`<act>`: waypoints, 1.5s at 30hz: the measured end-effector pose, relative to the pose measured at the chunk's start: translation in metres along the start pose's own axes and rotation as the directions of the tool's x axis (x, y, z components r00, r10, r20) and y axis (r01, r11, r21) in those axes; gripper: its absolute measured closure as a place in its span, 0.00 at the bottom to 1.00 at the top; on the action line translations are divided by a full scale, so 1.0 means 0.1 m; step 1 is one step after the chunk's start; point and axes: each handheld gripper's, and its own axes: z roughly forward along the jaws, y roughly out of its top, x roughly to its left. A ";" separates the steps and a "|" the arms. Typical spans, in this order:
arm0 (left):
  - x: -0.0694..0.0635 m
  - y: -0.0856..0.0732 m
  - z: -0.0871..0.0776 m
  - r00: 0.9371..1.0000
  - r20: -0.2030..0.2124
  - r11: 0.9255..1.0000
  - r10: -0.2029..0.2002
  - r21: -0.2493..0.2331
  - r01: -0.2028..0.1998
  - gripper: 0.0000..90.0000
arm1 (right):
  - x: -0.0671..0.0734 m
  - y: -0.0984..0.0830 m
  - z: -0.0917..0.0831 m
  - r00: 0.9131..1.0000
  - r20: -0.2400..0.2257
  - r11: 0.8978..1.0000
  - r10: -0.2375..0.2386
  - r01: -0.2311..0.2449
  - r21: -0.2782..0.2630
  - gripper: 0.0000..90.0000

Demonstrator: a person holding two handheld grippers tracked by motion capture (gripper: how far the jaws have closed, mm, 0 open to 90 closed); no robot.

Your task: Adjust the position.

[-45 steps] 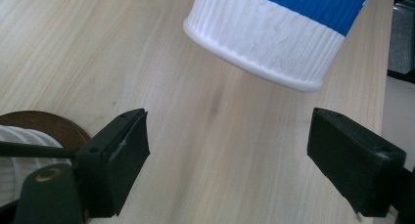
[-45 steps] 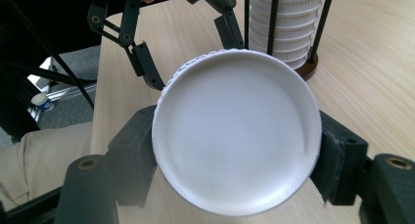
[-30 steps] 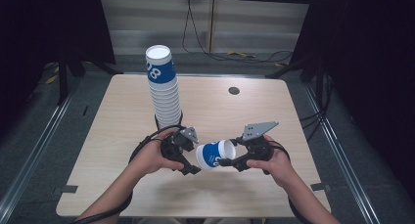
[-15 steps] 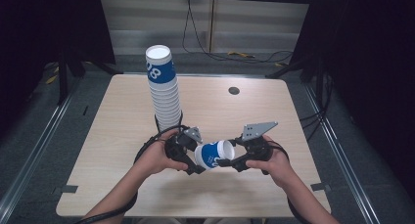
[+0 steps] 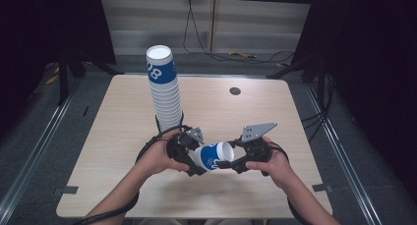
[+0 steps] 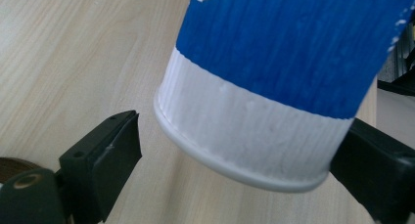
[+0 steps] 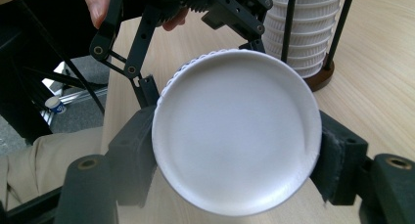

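Your right gripper (image 5: 227, 163) is clenched on the paper cup (image 5: 214, 156): in the right gripper view both pads bear against the sides of the cup (image 7: 237, 131), with its white end facing the camera. The cup lies on its side in the air above the table (image 5: 295, 117), between your two grippers. Your left gripper (image 5: 195, 156) has just been opening. In the left gripper view one jaw stands clear of the cup's (image 6: 274, 92) white band, while the other sits at its edge; contact there cannot be confirmed. I judge the handover nearly done. Draw the left gripper straight back off the cup before turning it. Keep the right grip light, as ribbed paper walls dent easily. The stack of cups (image 5: 164, 90) in its holder stands beyond the left gripper.
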 end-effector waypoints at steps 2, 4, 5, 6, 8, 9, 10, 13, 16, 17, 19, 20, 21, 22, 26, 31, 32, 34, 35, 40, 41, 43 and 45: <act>-0.01 0.00 0.00 1.000 0.004 1.000 0.013 0.006 -0.013 0.10 | 0.00 0.00 0.01 1.000 0.000 1.000 -0.003 0.003 0.001 0.32; -0.02 0.01 -0.01 1.000 0.003 1.000 0.023 0.003 -0.023 0.11 | -0.01 -0.01 0.01 1.000 -0.003 1.000 -0.001 0.001 0.000 0.32; -0.02 0.01 -0.01 1.000 0.004 1.000 0.029 0.000 -0.029 0.12 | -0.01 -0.01 0.02 1.000 -0.004 1.000 0.000 0.000 -0.001 0.32; -0.02 0.01 -0.02 0.999 0.010 0.999 0.038 -0.003 -0.038 0.14 | -0.01 -0.01 0.01 1.000 -0.005 1.000 0.001 -0.001 -0.003 0.32; -0.03 0.02 -0.03 0.999 0.009 0.999 0.045 -0.010 -0.045 0.17 | -0.02 -0.01 0.01 1.000 -0.003 1.000 0.002 -0.002 -0.003 0.32; -0.03 0.02 -0.03 0.999 0.007 0.998 0.054 -0.011 -0.054 0.18 | -0.02 -0.01 0.01 1.000 -0.005 1.000 0.005 -0.005 -0.004 0.32; -0.03 0.02 -0.03 0.998 0.013 0.998 0.061 -0.018 -0.061 0.20 | -0.02 -0.01 0.01 1.000 -0.003 1.000 0.000 0.000 -0.004 0.32; -0.04 0.03 -0.05 0.998 0.011 0.998 0.068 -0.006 -0.068 0.21 | -0.03 0.00 0.01 1.000 -0.007 1.000 0.000 0.000 -0.004 0.32; -0.04 0.03 -0.08 0.998 0.015 0.998 0.064 0.001 -0.065 0.24 | -0.02 0.00 0.01 1.000 -0.008 1.000 0.002 -0.002 -0.009 0.32; -0.04 0.03 -0.08 0.998 0.012 0.998 0.064 -0.003 -0.064 0.25 | -0.02 0.00 0.01 1.000 -0.013 1.000 0.002 -0.002 -0.012 0.32; -0.05 0.04 -0.11 0.998 0.012 0.998 0.061 0.009 -0.061 0.26 | -0.02 0.00 0.01 1.000 -0.016 1.000 0.003 -0.003 -0.015 0.32; -0.05 0.04 -0.11 0.998 0.008 0.998 0.061 0.010 -0.061 0.27 | -0.02 0.00 0.02 1.000 -0.022 1.000 0.005 -0.005 -0.019 0.32; -0.05 0.05 -0.13 0.998 0.004 0.997 0.069 0.024 -0.070 0.28 | -0.02 0.00 0.02 1.000 -0.021 1.000 0.005 -0.006 -0.018 0.32; -0.05 0.05 -0.13 0.997 0.004 0.997 0.072 0.032 -0.072 0.29 | -0.02 0.00 0.02 1.000 -0.023 1.000 0.009 -0.010 -0.013 0.32; -0.06 0.05 -0.14 0.997 0.001 0.995 0.082 0.050 -0.082 0.29 | -0.01 0.00 0.04 1.000 -0.028 1.000 0.001 -0.001 0.000 0.33; -0.07 0.05 -0.11 0.995 -0.009 0.993 0.101 0.056 -0.100 0.24 | -0.01 -0.01 0.06 0.999 -0.034 1.000 -0.004 0.004 0.006 0.32; -0.07 0.05 -0.11 0.994 -0.010 0.993 0.109 0.054 -0.109 0.23 | -0.01 -0.02 0.06 0.999 -0.032 1.000 -0.008 0.008 0.006 0.32; -0.06 0.05 -0.10 0.993 -0.012 0.992 0.117 0.044 -0.117 0.22 | -0.02 -0.02 0.05 0.999 -0.031 1.000 -0.009 0.010 0.006 0.32; -0.06 0.05 -0.10 0.992 -0.012 0.992 0.124 0.038 -0.123 0.21 | -0.02 -0.02 0.05 0.999 -0.031 1.000 -0.009 0.009 0.003 0.32; -0.06 0.06 -0.09 0.990 -0.011 0.989 0.142 0.029 -0.142 0.20 | -0.03 -0.02 0.06 0.999 -0.037 1.000 -0.010 0.011 0.003 0.32; -0.06 0.07 -0.09 0.990 -0.011 0.989 0.143 0.029 -0.143 0.20 | -0.03 -0.02 0.06 0.999 -0.035 1.000 -0.011 0.011 0.002 0.32; -0.06 0.07 -0.10 0.989 -0.011 0.989 0.149 0.027 -0.148 0.20 | -0.03 -0.03 0.06 0.999 -0.035 1.000 -0.012 0.012 -0.002 0.32; -0.06 0.06 -0.11 0.989 -0.010 0.989 0.145 0.006 -0.145 0.21 | -0.04 -0.04 0.05 0.999 -0.033 1.000 -0.009 0.009 -0.012 0.32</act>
